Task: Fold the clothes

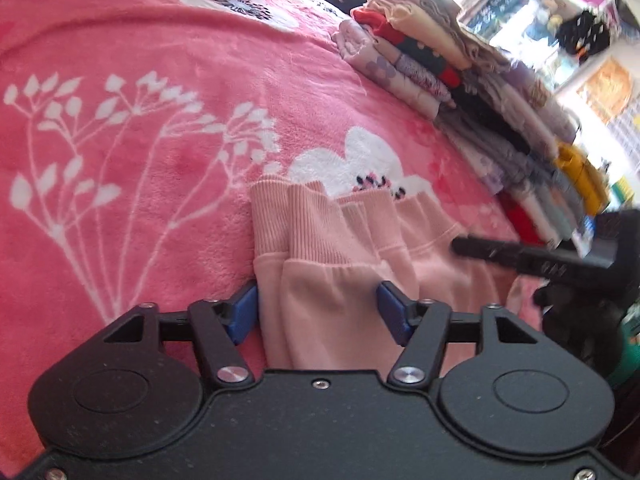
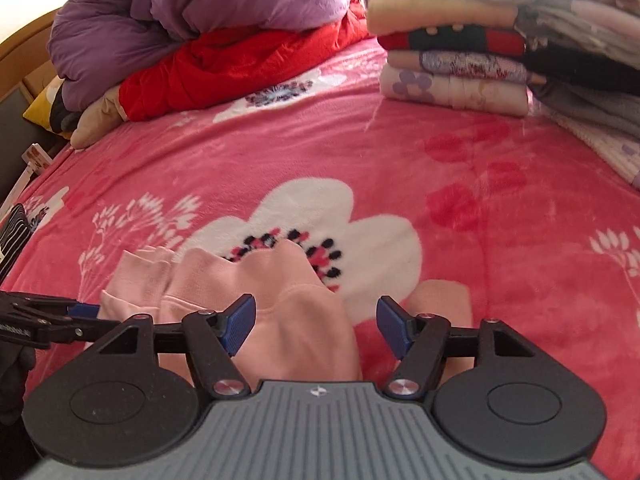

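Directly ahead of the left gripper (image 1: 318, 312), a pale pink garment (image 1: 328, 280) lies on the pink floral blanket (image 1: 140, 140). Its ribbed cuffs (image 1: 304, 224) point away from the camera. The left gripper's blue fingers (image 1: 242, 314) stand wide apart with the pink fabric running between them; whether either pad touches the cloth cannot be told. The right gripper (image 2: 316, 326) is likewise spread wide, and a rounded fold of the same garment (image 2: 296, 328) sits in the gap, nearer its left-hand finger. No pinch on the fabric is visible in either view.

In the left wrist view the right gripper's black finger enters from the right edge, just above the garment. In the right wrist view the left gripper's black linkage shows at the left edge, beside the cuffs.

A stack of folded clothes (image 2: 456, 52) stands at the far right of the blanket, well apart from the garment. A purple quilt (image 2: 192, 12) rests on a red quilt (image 2: 240, 68) at the far left. The white flower print (image 2: 320, 232) lies just beyond the garment.
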{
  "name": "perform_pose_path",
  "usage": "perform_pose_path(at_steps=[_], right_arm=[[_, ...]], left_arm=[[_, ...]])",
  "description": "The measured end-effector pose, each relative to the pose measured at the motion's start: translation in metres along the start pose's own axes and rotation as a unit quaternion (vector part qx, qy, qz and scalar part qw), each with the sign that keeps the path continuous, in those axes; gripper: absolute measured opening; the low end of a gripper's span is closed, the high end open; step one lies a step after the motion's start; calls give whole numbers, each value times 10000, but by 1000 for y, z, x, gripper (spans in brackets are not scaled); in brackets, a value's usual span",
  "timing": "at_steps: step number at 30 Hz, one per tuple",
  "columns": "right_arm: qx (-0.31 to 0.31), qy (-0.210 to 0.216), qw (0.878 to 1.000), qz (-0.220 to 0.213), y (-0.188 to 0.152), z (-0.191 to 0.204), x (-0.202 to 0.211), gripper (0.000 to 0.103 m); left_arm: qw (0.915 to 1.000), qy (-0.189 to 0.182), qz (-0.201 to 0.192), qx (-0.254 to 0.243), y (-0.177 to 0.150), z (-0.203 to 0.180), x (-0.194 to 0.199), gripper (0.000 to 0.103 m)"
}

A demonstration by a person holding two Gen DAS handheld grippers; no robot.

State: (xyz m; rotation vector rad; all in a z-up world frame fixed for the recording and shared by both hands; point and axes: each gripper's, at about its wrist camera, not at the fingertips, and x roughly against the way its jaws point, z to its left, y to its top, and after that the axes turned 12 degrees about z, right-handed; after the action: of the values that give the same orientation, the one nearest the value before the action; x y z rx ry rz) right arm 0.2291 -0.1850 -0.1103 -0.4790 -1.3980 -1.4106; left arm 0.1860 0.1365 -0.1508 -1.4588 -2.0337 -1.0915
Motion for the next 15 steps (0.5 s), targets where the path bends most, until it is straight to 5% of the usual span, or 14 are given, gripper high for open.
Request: perform_pose_path(at_steps=[2,4,5,8,15], right_arm=[[-106,152,9998,86,-1,-9,-8,63],[-259,485,9983,168,-5,-15,-15,44],[-282,593,9977,170,-7,-16,-16,26],[-291,660,9974,-23,-12,-14,-15,12],[-179,459,9940,-976,-2,-13,17,9]], left_arm=[[10000,-10,30,-17,4,1,-5,31],[9997,94,-59,-199,3,-5,-3,21],[9994,151,-109,-297,2,-8,-1,18],[9967,201,-430,-655,5,-22,4,12],[9855,375,-1113,-1223,37,-38,17,12]])
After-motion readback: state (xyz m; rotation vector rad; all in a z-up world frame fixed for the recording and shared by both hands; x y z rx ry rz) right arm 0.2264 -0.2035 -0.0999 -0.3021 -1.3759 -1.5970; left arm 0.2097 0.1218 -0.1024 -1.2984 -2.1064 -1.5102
